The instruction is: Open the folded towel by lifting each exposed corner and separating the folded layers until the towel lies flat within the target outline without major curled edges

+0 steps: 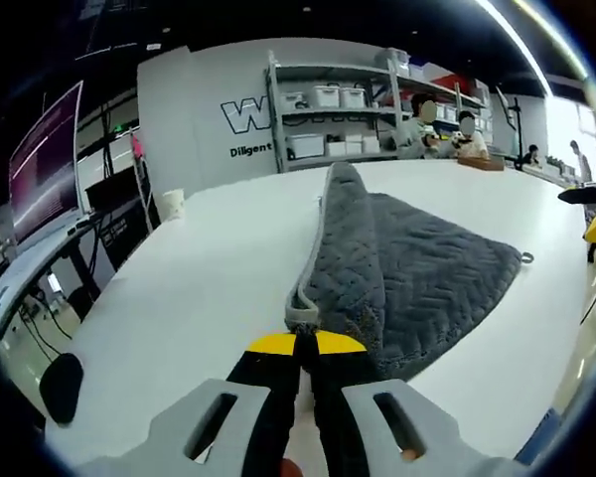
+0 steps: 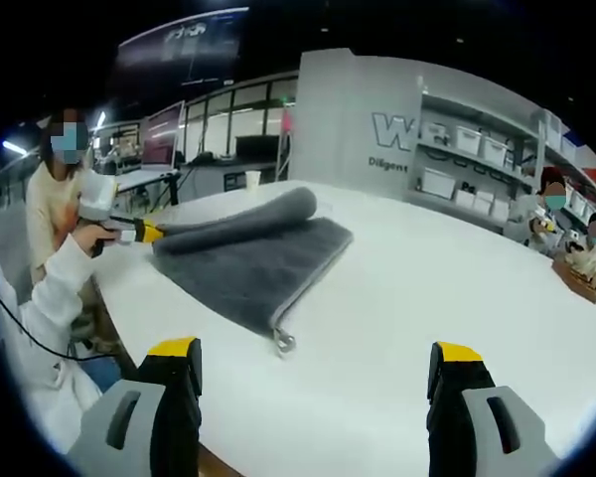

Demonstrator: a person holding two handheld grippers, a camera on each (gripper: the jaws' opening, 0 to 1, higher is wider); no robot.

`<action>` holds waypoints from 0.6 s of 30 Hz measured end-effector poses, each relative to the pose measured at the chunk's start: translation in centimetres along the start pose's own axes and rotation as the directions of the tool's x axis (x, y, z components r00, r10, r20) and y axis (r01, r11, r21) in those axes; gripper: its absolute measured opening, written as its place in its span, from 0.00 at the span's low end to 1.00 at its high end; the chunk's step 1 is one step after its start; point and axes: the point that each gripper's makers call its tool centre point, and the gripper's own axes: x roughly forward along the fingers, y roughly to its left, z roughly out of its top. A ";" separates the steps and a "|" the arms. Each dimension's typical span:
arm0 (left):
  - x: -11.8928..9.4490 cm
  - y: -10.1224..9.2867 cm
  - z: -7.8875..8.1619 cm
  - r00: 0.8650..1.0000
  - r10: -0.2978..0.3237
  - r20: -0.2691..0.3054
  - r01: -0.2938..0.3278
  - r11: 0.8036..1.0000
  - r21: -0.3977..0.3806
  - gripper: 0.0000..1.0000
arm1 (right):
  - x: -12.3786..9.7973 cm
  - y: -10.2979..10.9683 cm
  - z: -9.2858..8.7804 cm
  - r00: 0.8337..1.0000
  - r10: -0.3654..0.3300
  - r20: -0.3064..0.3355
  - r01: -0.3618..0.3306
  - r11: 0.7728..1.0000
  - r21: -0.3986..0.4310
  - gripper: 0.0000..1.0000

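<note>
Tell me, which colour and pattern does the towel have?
The towel is dark grey with a quilted zigzag pattern and a lighter grey edge; the left gripper view shows it best.

- A white desk (image 1: 199,268) carries the things.
- A paper cup (image 1: 173,203) stands at the desk's far edge.
- Shelves with white bins (image 1: 328,119) stand behind the desk.
- A monitor (image 1: 46,164) hangs beside the desk.

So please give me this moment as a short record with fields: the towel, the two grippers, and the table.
towel: grey towel, still folded, one layer lifted and rolled over along one side
left gripper: left gripper, fingers closed on the towel's edge
right gripper: right gripper, fingers wide apart, holding nothing, away from the towel
table: white table, towel lies on it
task state: towel not yet flat
</note>
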 end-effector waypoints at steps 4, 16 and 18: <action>-0.3 0.2 -0.1 1.000 0.004 -0.002 -0.004 1.000 -0.011 0.03 | 0.0 0.1 0.0 1.000 0.002 -0.003 -0.002 1.000 -0.002 0.94; -0.8 0.3 -0.4 1.000 0.012 -0.009 -0.012 1.000 -0.012 0.03 | 0.1 0.1 -0.2 1.000 0.002 -0.010 -0.002 1.000 -0.002 0.94; -0.9 0.3 -0.6 1.000 0.012 -0.015 -0.012 1.000 -0.015 0.03 | 0.1 0.0 -0.2 1.000 0.001 -0.012 -0.001 1.000 -0.001 0.94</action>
